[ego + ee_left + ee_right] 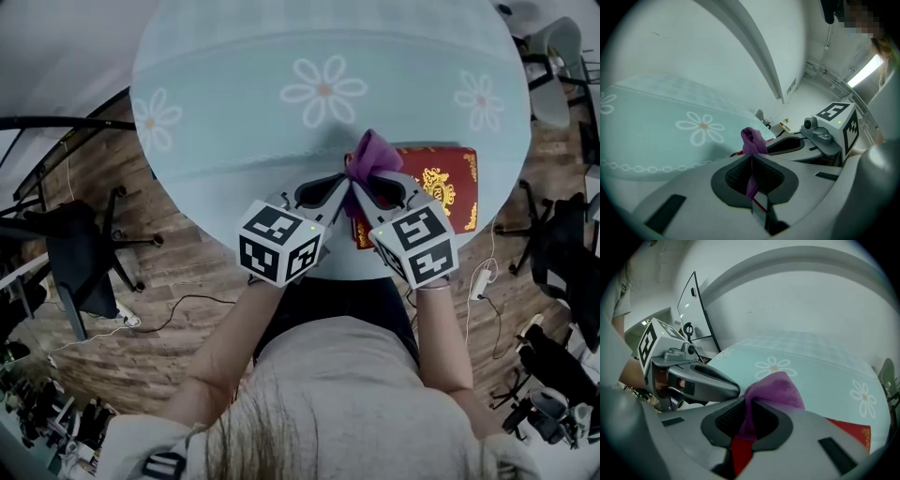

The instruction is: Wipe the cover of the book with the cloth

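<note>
Purple cloth (pixel 372 155) bunched, pinched by left tongs (pixel 751 157), right tongs (pixel 746 401)

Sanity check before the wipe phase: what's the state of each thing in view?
Cloth: bunched up, pinched by both grippers over the book's left end; can't tell if it touches the book.
Book: closed, lying flat, cover up, at the near edge of the table.
Left gripper: shut on cloth.
Right gripper: shut on cloth.

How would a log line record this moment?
left tool: shut on purple cloth | right tool: shut on purple cloth | red book: flat on table
</note>
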A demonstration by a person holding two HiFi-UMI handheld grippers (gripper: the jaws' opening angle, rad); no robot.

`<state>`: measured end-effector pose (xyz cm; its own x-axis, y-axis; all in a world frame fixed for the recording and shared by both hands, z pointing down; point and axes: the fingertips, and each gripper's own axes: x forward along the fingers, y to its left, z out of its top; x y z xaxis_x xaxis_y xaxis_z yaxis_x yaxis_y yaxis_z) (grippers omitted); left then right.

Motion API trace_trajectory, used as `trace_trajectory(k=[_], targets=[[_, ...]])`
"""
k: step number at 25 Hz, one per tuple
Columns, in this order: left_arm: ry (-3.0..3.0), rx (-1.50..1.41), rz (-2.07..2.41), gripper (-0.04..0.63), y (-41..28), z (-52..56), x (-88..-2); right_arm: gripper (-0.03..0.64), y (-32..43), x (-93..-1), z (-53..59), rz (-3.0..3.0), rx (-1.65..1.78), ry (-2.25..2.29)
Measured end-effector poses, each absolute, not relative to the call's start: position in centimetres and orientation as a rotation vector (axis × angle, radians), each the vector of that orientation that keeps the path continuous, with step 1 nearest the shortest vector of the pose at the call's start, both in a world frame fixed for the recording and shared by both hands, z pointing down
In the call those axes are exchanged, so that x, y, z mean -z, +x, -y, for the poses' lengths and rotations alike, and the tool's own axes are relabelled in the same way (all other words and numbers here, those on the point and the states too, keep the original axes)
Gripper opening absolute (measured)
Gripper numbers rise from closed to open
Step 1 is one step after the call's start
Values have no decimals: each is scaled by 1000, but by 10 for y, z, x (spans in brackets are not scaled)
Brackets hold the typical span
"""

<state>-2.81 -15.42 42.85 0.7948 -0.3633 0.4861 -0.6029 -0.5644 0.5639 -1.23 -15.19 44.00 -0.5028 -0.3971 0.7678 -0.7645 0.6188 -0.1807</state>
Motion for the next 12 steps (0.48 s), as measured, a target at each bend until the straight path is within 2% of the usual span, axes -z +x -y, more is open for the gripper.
trace_trajectory(k=[12], targets=[[2182, -400, 808, 26, -10, 151, -427, 52, 4, -440, 149, 2202, -673, 820]])
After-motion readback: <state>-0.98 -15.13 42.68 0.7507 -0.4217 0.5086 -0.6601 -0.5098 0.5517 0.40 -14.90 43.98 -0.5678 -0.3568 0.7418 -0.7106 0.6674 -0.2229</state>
